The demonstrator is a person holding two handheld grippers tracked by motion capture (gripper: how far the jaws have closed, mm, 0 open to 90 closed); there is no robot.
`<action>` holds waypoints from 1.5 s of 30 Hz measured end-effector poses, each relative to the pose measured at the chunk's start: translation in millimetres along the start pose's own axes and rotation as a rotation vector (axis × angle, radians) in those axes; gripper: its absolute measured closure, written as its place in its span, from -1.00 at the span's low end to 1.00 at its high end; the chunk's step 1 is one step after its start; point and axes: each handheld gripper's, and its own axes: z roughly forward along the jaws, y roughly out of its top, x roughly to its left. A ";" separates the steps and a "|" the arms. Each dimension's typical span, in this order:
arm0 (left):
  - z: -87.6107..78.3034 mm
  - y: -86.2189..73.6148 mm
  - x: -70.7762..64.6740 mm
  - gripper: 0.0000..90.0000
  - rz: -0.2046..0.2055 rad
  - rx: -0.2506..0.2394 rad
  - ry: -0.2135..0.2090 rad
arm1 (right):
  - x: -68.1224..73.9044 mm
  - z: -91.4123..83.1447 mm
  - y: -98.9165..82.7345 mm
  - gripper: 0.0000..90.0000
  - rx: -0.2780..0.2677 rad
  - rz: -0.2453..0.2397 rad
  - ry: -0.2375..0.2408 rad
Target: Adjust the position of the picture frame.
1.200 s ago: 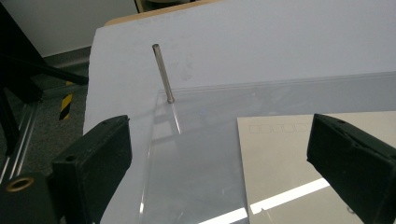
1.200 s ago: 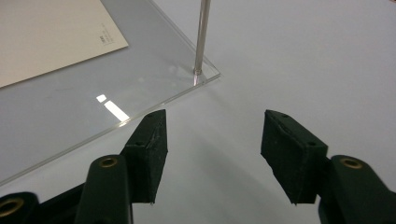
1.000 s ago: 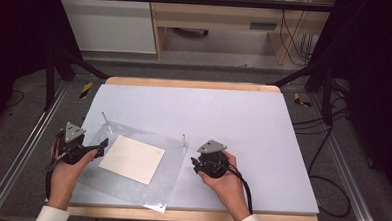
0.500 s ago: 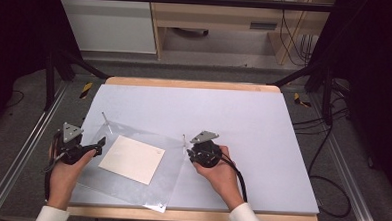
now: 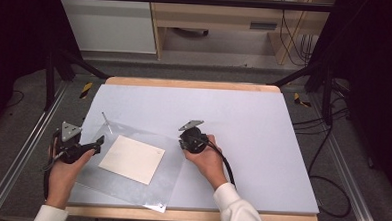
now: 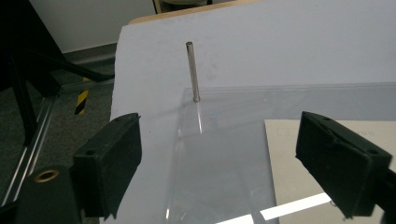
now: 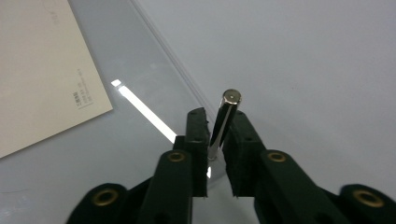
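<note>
We see a clear plastic sleeve [image 5: 131,175] lying flat on the pale table [image 5: 263,128], toward its near left part, with a cream sheet of paper [image 5: 132,159] inside it. In the right gripper view the paper [image 7: 42,70] carries small print near one corner. At the sleeve's far left corner a thin metal pin [image 6: 192,71] stands upright; in the high view it shows as a short slanted rod [image 5: 106,122]. A second metal pin [image 7: 223,119] stands at the sleeve's far right corner, and our right gripper [image 7: 215,135] has its black jaws drawn in close on either side of it, seemingly clamping it. The right gripper [image 5: 191,139] sits at that corner in the high view. Our left gripper [image 5: 96,146] hovers at the sleeve's left edge, jaws spread wide apart, with nothing between them; its view looks along the sleeve [image 6: 224,154] toward the pin.
</note>
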 end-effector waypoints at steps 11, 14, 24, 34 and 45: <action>31.7 14.4 9.3 -0.14 0.040 0.078 -0.046 | -3.6 1.8 -0.3 0.90 0.009 0.010 0.027; 51.5 17.2 12.2 0.00 0.058 0.121 -0.066 | -4.0 1.8 0.1 0.89 0.013 0.011 0.031; 90.2 22.4 21.6 0.39 0.105 0.133 -0.031 | -5.9 1.4 1.5 0.89 0.028 0.004 0.046; 107.9 25.0 23.1 0.65 0.079 0.118 -0.029 | -6.1 1.5 1.8 0.89 0.030 0.009 0.048; 112.1 24.8 25.3 0.84 0.049 0.132 -0.047 | -5.7 1.6 0.9 0.90 0.019 0.012 0.048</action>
